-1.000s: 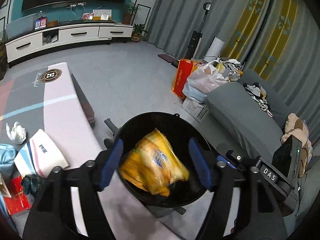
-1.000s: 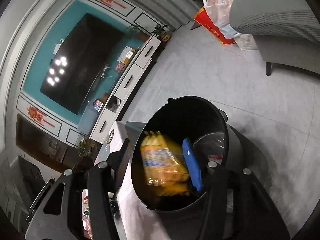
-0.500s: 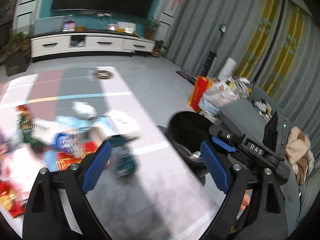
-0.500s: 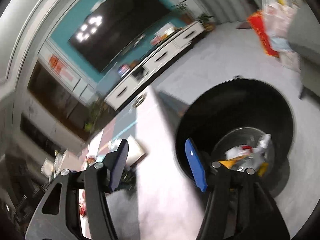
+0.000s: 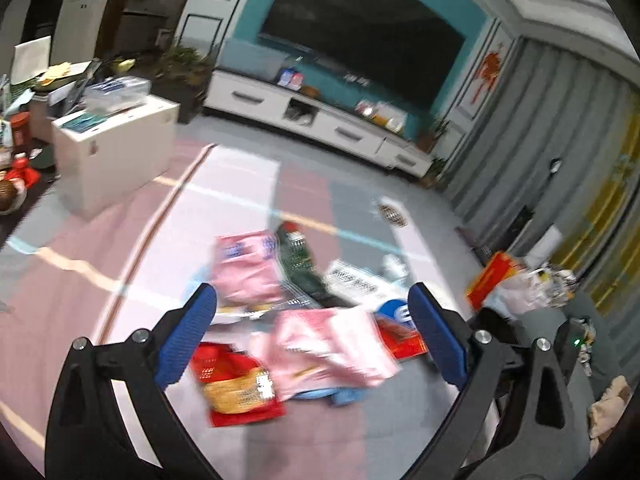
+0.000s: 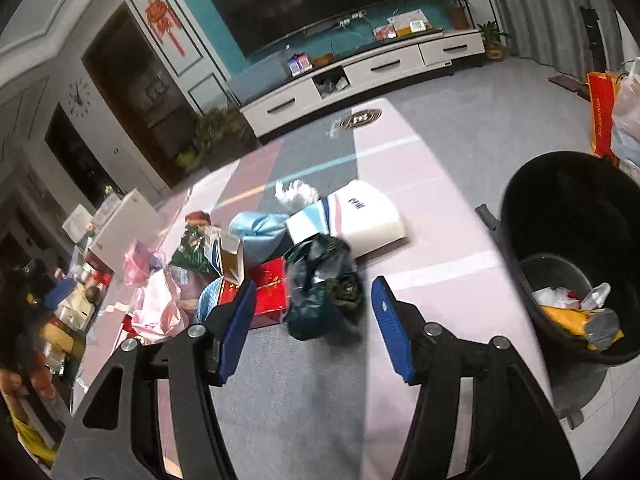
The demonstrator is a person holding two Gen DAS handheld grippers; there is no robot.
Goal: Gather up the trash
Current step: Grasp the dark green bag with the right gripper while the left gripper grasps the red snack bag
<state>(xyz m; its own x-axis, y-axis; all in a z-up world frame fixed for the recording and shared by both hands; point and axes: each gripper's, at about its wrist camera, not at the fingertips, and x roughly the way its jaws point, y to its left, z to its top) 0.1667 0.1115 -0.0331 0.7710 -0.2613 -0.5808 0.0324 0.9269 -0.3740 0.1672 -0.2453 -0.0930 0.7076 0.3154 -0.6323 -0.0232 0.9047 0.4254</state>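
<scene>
Where black bin (image 6: 568,208) stands, yellow wrapper (image 6: 576,322) inside.

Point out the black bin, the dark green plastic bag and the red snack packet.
black bin (image 6: 520,184): right wrist view, on its upper left rim.
dark green plastic bag (image 6: 320,300): right wrist view, on its crumpled middle.
red snack packet (image 5: 236,392): left wrist view, on its printed front.

surface: striped table (image 6: 420,272)
on it: white box (image 6: 372,216), dark bag (image 6: 320,292), red pack (image 5: 236,384), pink bags (image 5: 332,348)
</scene>
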